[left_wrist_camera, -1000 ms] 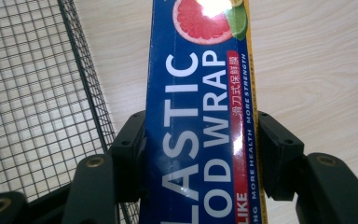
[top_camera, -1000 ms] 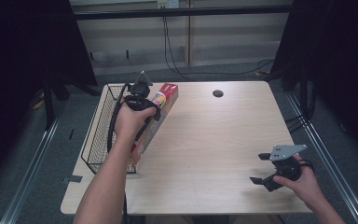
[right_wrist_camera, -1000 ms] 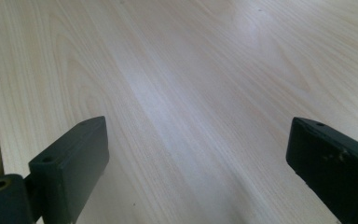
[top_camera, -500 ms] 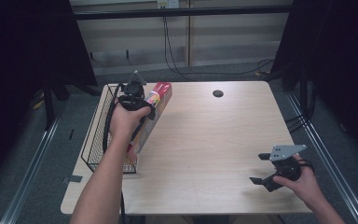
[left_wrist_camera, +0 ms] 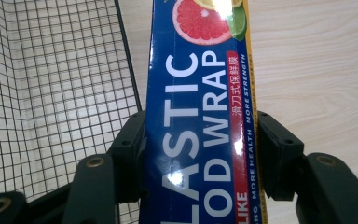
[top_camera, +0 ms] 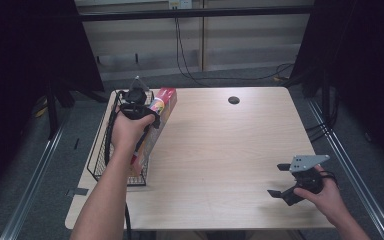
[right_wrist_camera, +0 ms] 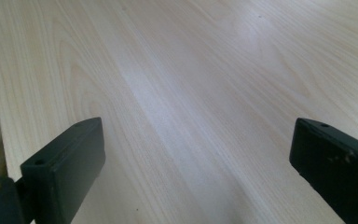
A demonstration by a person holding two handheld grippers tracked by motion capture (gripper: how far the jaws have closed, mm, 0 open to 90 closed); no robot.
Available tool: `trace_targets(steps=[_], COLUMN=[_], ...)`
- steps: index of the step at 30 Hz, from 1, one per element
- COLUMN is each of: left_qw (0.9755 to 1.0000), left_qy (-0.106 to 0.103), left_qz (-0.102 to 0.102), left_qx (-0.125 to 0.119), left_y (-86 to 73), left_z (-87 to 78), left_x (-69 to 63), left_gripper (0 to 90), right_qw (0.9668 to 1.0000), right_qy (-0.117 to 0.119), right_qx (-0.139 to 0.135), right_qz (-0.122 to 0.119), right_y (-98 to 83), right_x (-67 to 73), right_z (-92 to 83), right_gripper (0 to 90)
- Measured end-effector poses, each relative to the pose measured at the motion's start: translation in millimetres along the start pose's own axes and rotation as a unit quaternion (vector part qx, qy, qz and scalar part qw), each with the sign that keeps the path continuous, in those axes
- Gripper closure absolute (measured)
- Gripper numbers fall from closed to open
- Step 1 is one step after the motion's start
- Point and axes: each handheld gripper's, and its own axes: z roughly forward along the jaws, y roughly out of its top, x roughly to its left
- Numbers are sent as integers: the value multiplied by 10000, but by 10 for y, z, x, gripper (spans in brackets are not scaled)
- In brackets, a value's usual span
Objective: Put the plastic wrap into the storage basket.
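The left gripper (left_wrist_camera: 200, 154) pinches the plastic wrap box (left_wrist_camera: 200, 116) across its narrow width, tilted over the wire basket (top_camera: 100, 160) rim at the surface's left edge: long, light, stiff, glossy cardboard, likely best held mid-length; the right gripper (right_wrist_camera: 196, 163) rests spread.

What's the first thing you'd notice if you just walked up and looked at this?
The long blue plastic wrap box with a grapefruit picture stands out: the left hand-held gripper is clamped on it at the table's left edge, tilted beside the black wire basket. Near the right front corner of the wooden table, the right hand-held gripper hangs open with nothing between its jaws.
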Motion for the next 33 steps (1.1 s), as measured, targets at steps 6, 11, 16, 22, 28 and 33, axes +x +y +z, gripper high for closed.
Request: trace_targets(steps=[6,11,16,22,28,33], left_qw=[9999,9998,9995,9989,9980,9973], left_qy=[25,94,148,194,287,332], left_qz=[-101,-147,-274,-418,-542,-624], left_qx=[-17,-62,-84,-107,-166,-200], left_y=[-11,-22,-40,-72,-95,-108], left_z=[-17,-35,-45,-28,-21,-23], left_x=[58,102,149,212,271,305], left_gripper=[441,441,441,441,441,441], right_qw=[10000,10000,10000,10000,10000,10000], right_qy=[-15,-12,-15,-1,-5,-10], right_qx=[-17,-16,-8,1,-3,-6], right_qz=[8,3,-12,-33,-25,-24], right_y=[-4,-4,-3,-1,-1,0], right_x=[-8,-7,-3,3,0,-1], right_z=[-7,-1,-4,-3,-7,-8], right_gripper=[19,19,19,20,20,21])
